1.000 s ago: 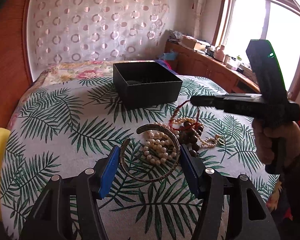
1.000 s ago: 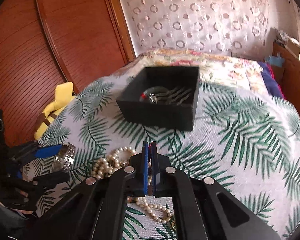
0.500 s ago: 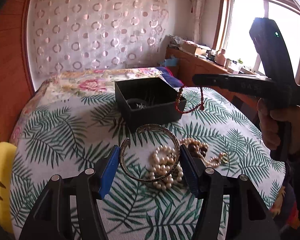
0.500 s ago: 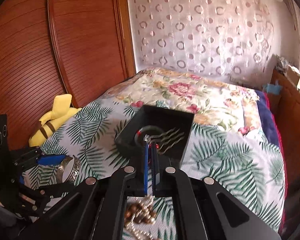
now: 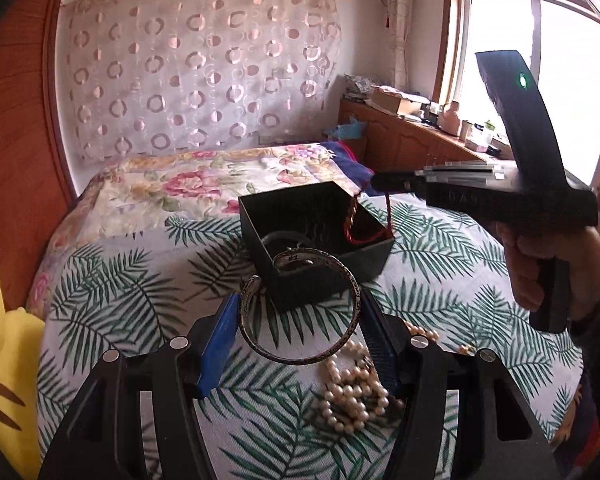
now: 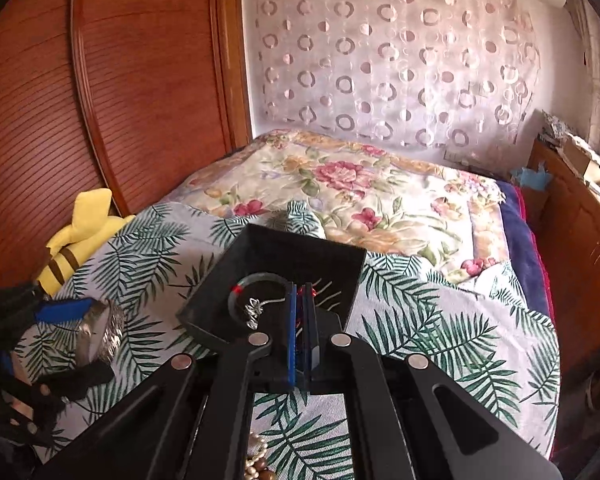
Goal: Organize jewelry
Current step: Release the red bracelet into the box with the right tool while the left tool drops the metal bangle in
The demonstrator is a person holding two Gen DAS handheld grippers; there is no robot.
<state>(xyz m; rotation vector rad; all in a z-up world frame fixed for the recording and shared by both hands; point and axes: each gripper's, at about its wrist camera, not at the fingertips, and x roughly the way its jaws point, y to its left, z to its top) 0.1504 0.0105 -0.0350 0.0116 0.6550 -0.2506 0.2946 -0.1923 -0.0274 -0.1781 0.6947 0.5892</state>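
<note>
My left gripper (image 5: pixel 300 314) is shut on a silver cuff bangle (image 5: pixel 296 358), one blue pad pressing each side, and holds it in the air just short of the black box (image 5: pixel 372 264). My right gripper (image 6: pixel 300 294) is shut on a red cord bracelet (image 5: pixel 389 216), which hangs from its tip (image 5: pixel 378 181) over the box's right part. From the right wrist view the black box (image 6: pixel 300 236) holds a dark bangle (image 6: pixel 256 278) and a silver chain (image 6: pixel 254 308). Pearl strands (image 5: pixel 352 396) lie on the leaf-print bedspread under the left gripper.
A yellow plush toy (image 6: pixel 80 232) lies at the bed's left edge by the wooden headboard (image 6: pixel 100 100). A floral quilt (image 6: pixel 360 192) covers the bed beyond the box. A wooden cabinet (image 5: pixel 412 148) with clutter stands under the window on the right.
Both grippers have risen and moved forward to the box. The red bracelet has come up off the bead pile and now hangs over the box. The bangle has moved along in the left gripper.
</note>
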